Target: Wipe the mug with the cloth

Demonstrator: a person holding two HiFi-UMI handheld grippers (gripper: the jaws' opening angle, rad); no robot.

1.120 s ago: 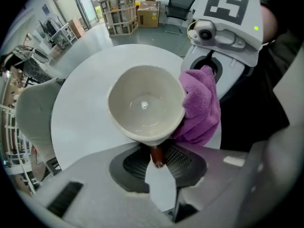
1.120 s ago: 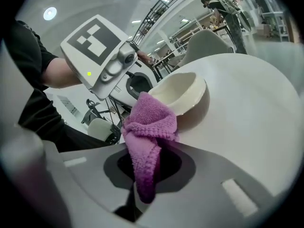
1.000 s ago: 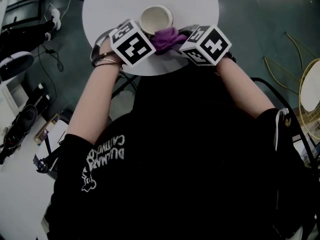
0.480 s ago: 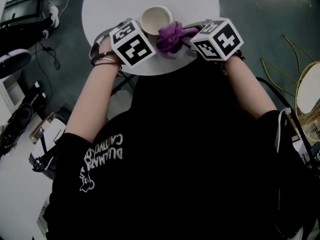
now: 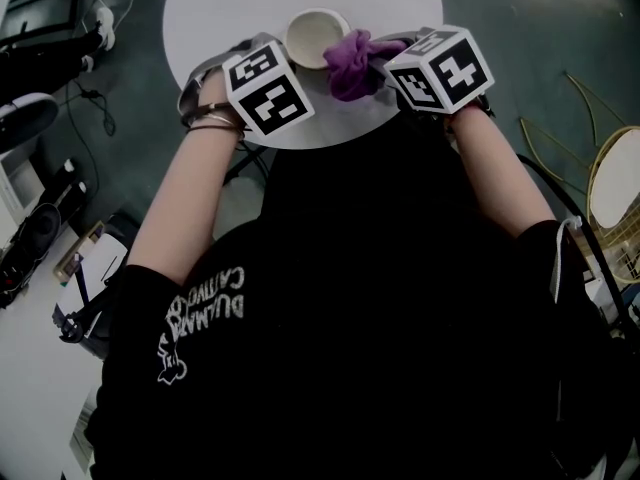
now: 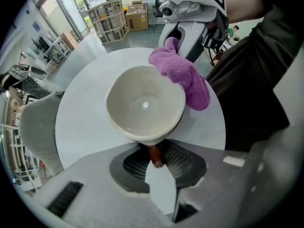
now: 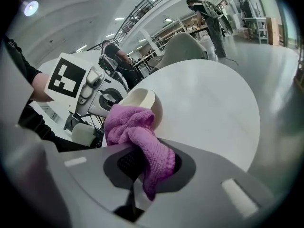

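A cream mug (image 5: pixel 315 36) stands on the round white table (image 5: pixel 220 8), empty inside (image 6: pixel 145 103). My left gripper (image 6: pixel 155 161) points down at it and is shut on the mug's brown handle (image 6: pixel 154 153); in the head view its marker cube (image 5: pixel 268 90) hides the jaws. My right gripper (image 7: pixel 149 175) is shut on a purple cloth (image 7: pixel 137 132). The cloth (image 5: pixel 352 60) is bunched against the mug's outer wall and rim on its right side (image 6: pixel 183 75). The mug's rim (image 7: pixel 142 101) shows just behind the cloth.
The table's near edge (image 5: pixel 320 140) lies right under both hands. A grey chair (image 6: pixel 35 127) stands beside the table. A yellow wire chair (image 5: pixel 615 198) is at the right, cables and shoes (image 5: pixel 30 118) at the left. People (image 7: pixel 209 13) stand far off.
My right gripper has slid to the right and a little farther away with the cloth, dragging it along the mug's side. The left gripper and mug have stayed in place.
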